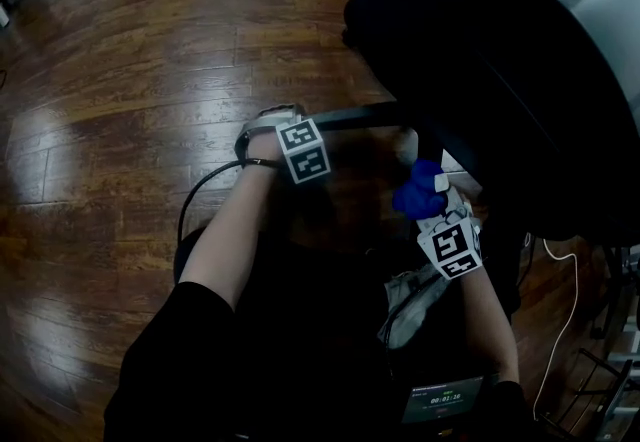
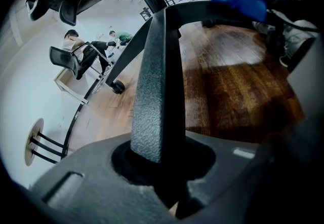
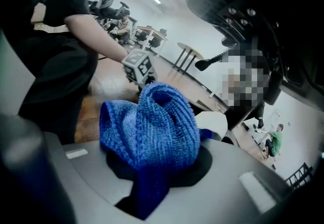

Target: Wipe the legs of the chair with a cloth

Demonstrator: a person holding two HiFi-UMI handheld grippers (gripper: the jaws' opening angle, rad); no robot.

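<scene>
Seen from above, over a glossy wooden floor [image 1: 130, 80], a person's two bare forearms reach forward, each hand holding a gripper. At about 9 o'clock from the picture's centre, the left gripper [image 2: 161, 167] has its jaws drawn narrow and clamped on a dark, rough-textured chair leg [image 1: 360, 116]. The leg's long axis runs nearly level across the head view, from this gripper toward 3 o'clock, where it passes under the black chair seat [image 1: 480, 50] that fills the 1 to 2 o'clock area. In the left gripper view the same leg rises from the jaws at 6 o'clock toward 12 o'clock, leaning slightly right. To its left, a second leg slopes down to a small wheel [image 2: 117, 86] on the floor.

Further right, at about 4 o'clock, the right gripper [image 3: 152, 167] pinches a bunched blue knitted cloth [image 1: 420, 190]. The cloth sits just below the leg's inner end; whether it touches the leg is unclear.
</scene>
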